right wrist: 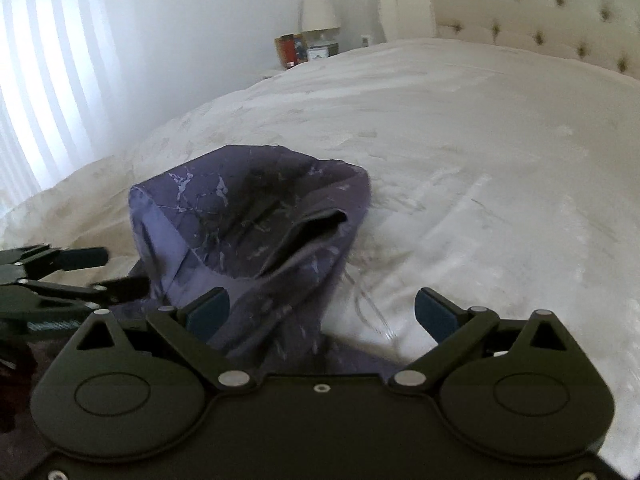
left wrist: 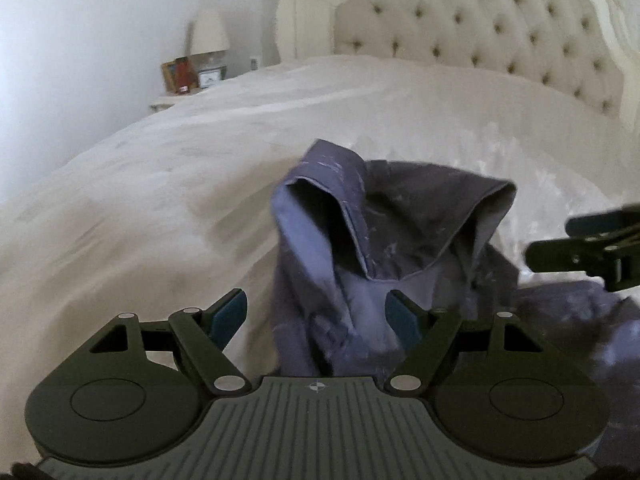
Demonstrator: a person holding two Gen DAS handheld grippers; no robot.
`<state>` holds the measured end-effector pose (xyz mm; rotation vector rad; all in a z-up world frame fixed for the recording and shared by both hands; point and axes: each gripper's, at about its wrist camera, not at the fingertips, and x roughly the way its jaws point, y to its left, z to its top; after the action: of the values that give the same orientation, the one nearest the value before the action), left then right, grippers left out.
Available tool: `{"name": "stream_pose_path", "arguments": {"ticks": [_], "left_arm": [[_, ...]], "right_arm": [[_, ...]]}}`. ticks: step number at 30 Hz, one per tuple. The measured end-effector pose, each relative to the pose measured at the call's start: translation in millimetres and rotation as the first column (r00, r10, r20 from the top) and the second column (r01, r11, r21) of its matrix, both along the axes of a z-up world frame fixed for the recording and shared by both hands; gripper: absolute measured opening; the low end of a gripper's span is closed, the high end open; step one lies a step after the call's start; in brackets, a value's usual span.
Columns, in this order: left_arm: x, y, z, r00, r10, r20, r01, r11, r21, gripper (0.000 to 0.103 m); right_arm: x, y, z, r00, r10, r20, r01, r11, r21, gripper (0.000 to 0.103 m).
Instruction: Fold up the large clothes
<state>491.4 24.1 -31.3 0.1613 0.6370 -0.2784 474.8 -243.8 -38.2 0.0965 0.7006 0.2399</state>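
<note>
A purple garment with pale marbled streaks is sitting bunched in a heap on the near part of the white bed, not spread flat. One edge is standing up and folding over itself, forming a hooded pocket, so it looks like the cloth is mid-handling and not yet laid out for a fold. Judging by this, folding is barely started; the piece needs flattening first.

The left gripper is hovering low right at the heap, pointing toward the headboard. Its fingers are spread wide, released. The right-hand pad is sitting against or just in front of the cloth; the left-hand pad is over bare bedding. Nothing is being pinched.

The right gripper is coming in from the other side, also low and close. Its fingers are wide apart, released, grasping nothing. The left pad is overlapping the cloth edge in the right wrist view; whether it is touching, cannot tell. The right pad is over bare bed.

Both grippers are flanking the same heap, near each other, likely placed to pick up two edges or corners and pull the garment open. The image is blurry, so some motion is likely.

A nightstand with a lamp and small items is standing well apart, beside the bed's far corner.
</note>
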Motion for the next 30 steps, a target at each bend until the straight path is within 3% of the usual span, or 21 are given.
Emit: {"name": "stream_pose_path", "arguments": {"ticks": [6,11,13,16,19,22,26,30], "left_arm": [[34,-11,-11,1.0,0.024,0.018,-0.025,0.998,0.06,0.075],[48,7,-9,0.991,0.097,0.091,-0.11,0.983,0.146,0.075],[51,33,-9,0.982,0.169,0.081,-0.175,0.981,0.08,0.077],[50,67,-20,0.974,0.227,0.007,-0.227,0.974,0.006,0.078],[43,83,-36,0.973,0.227,-0.039,-0.227,0.974,0.01,0.081],[42,97,-40,0.967,0.237,-0.089,-0.241,0.97,-0.039,0.086],[30,98,-22,0.986,0.15,-0.066,-0.152,0.988,-0.027,0.085],[1,99,-1,0.998,0.01,-0.056,-0.007,0.998,0.056,0.085]], "right_arm": [[29,17,-14,0.999,0.035,-0.007,-0.035,0.999,-0.028,0.099],[47,23,-26,0.999,0.037,-0.001,-0.037,0.988,-0.148,0.099],[50,7,-26,0.999,-0.033,0.025,0.036,0.99,-0.137,0.098],[58,-25,-35,0.985,-0.171,-0.01,0.17,0.983,-0.071,0.098],[61,-48,-55,0.971,-0.22,-0.097,0.22,0.975,-0.008,0.098],[60,-60,-71,0.964,-0.217,-0.155,0.227,0.972,0.054,0.099],[48,-68,-56,0.982,-0.16,-0.097,0.174,0.973,0.153,0.099],[25,-73,-32,0.997,-0.065,-0.045,0.073,0.977,0.202,0.099]]}}
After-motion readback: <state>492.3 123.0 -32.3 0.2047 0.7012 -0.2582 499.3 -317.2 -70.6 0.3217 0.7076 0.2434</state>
